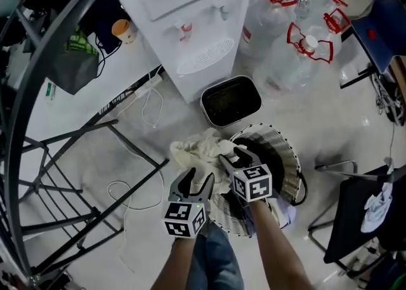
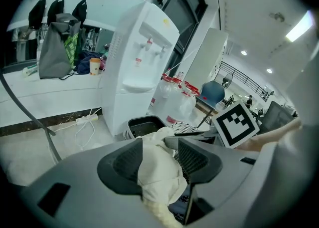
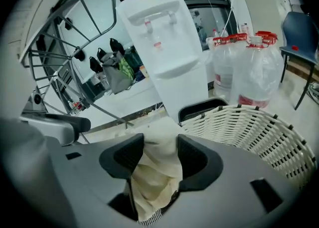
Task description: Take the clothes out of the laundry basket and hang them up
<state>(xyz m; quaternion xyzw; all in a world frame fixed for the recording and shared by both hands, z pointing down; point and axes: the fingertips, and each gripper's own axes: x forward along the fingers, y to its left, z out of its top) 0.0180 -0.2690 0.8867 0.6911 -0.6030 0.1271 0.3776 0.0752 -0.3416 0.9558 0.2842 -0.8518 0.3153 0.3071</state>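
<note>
A cream garment lies bunched over the left rim of the white woven laundry basket on the floor. My left gripper stands open at the garment's near edge, and in the left gripper view the cloth fills the gap between the jaws. My right gripper is open over the basket's left side. In the right gripper view the same cloth bunches between its wide jaws, with the basket wall just beyond. The basket's inside is mostly hidden by the grippers.
A black bin sits just behind the basket, against a white water dispenser. Clear water jugs stand at the back right. The metal drying rack fills the left side, with a white cable on the floor. A dark chair is at the right.
</note>
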